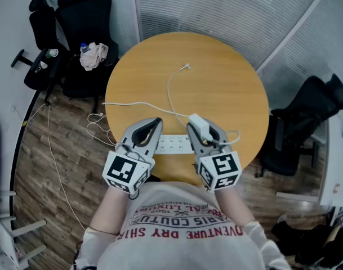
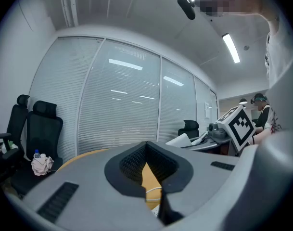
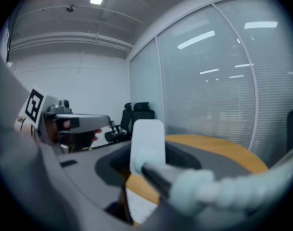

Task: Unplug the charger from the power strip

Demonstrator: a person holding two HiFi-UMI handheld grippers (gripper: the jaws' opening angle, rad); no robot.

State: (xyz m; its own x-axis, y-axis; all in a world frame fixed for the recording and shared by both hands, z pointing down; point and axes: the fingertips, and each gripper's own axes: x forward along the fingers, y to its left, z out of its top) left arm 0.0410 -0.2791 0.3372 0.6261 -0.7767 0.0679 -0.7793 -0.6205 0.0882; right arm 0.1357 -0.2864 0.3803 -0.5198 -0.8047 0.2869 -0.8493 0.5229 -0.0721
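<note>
Clamping charger (image 1: pixel 198 126) in right gripper (image 1: pixel 203 131) jaws; left gripper (image 1: pixel 156 123) jaws pressed together, empty; power strip (image 1: pixel 174 145) between; office chair (image 1: pixel 85 17) nearby.

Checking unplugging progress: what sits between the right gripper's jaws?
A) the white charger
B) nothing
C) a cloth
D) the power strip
A: in the right gripper view, the right gripper has its jaws closed on the body of the white charger.
</note>
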